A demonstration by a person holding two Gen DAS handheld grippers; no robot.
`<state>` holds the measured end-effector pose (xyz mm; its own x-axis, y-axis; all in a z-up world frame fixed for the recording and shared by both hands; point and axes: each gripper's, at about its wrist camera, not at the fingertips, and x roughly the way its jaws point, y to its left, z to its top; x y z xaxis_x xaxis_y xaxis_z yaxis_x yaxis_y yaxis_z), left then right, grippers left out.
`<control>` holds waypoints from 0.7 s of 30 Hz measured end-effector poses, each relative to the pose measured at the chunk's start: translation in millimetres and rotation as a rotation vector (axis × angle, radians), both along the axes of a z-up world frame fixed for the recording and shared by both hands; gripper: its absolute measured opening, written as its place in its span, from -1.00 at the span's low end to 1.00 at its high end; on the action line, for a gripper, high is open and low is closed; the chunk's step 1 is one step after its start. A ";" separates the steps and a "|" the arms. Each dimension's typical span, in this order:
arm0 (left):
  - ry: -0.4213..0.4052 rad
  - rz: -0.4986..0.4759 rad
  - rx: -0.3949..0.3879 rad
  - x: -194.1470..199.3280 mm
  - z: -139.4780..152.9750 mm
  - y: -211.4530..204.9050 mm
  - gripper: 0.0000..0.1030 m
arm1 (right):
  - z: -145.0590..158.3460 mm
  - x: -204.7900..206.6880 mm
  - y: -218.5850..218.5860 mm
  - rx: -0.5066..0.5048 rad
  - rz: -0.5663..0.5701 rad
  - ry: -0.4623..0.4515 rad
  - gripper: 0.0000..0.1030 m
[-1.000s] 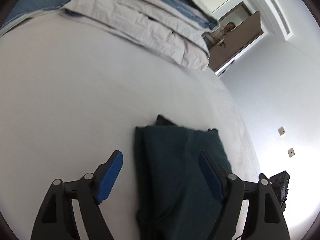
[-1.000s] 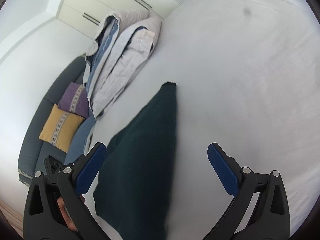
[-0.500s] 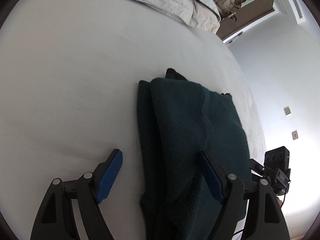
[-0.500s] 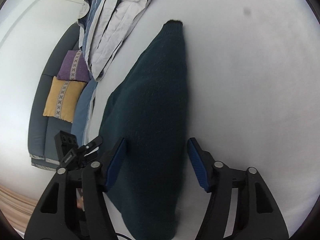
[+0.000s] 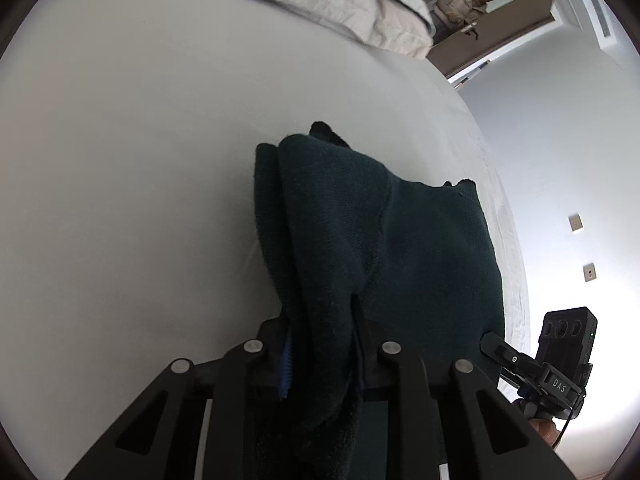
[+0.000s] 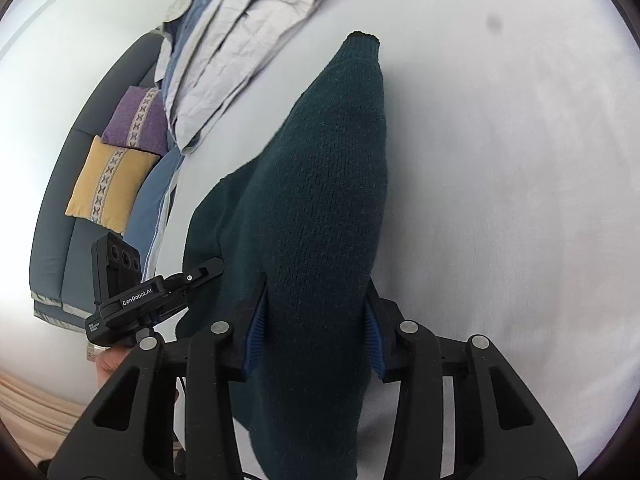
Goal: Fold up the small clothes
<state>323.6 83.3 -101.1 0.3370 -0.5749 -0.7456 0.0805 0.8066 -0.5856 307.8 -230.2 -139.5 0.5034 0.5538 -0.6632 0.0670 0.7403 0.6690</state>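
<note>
Grippers left (image 5: 320,344) and right (image 6: 316,320) pinch dark sweater (image 6: 320,184) on white bed (image 6: 500,160), perhaps beside sofa (image 6: 56,216).

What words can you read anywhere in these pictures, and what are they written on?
"GenRobot.AI": on the black body of the left gripper, seen from the right wrist camera.
"DAS": on the black mount of the right gripper, seen from the left wrist camera.
Small white print low on the left gripper's body: too small to read.
The green sweater, bed sheet and cushions carry no words.
</note>
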 end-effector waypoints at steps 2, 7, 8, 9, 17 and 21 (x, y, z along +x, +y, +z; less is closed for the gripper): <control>-0.036 -0.028 0.022 -17.1 19.6 -9.5 -0.53 | 17.4 -16.2 2.6 -0.015 0.007 -0.024 -0.25; -0.098 -0.088 0.026 -77.5 57.4 -31.0 -0.53 | 59.3 -74.1 -4.8 -0.021 0.012 -0.080 -0.25; -0.103 -0.099 0.023 -91.2 61.0 -34.8 -0.53 | 65.4 -88.0 -7.0 -0.019 0.010 -0.087 -0.25; -0.105 -0.106 0.020 -102.1 63.0 -37.4 -0.53 | 70.0 -103.3 -10.6 -0.016 0.006 -0.090 -0.25; -0.109 -0.210 0.038 -201.5 51.4 -67.3 -0.52 | 50.0 -245.9 -37.8 0.058 -0.048 -0.070 -0.25; -0.055 -0.224 0.059 -233.5 17.8 -76.5 -0.51 | 12.4 -290.8 -46.2 0.084 -0.083 -0.011 -0.24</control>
<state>90.1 6.7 -83.4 0.2476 -0.5960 -0.7639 0.2916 0.7977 -0.5278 17.0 -276.4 -127.1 0.5572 0.5633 -0.6101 0.1180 0.6736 0.7296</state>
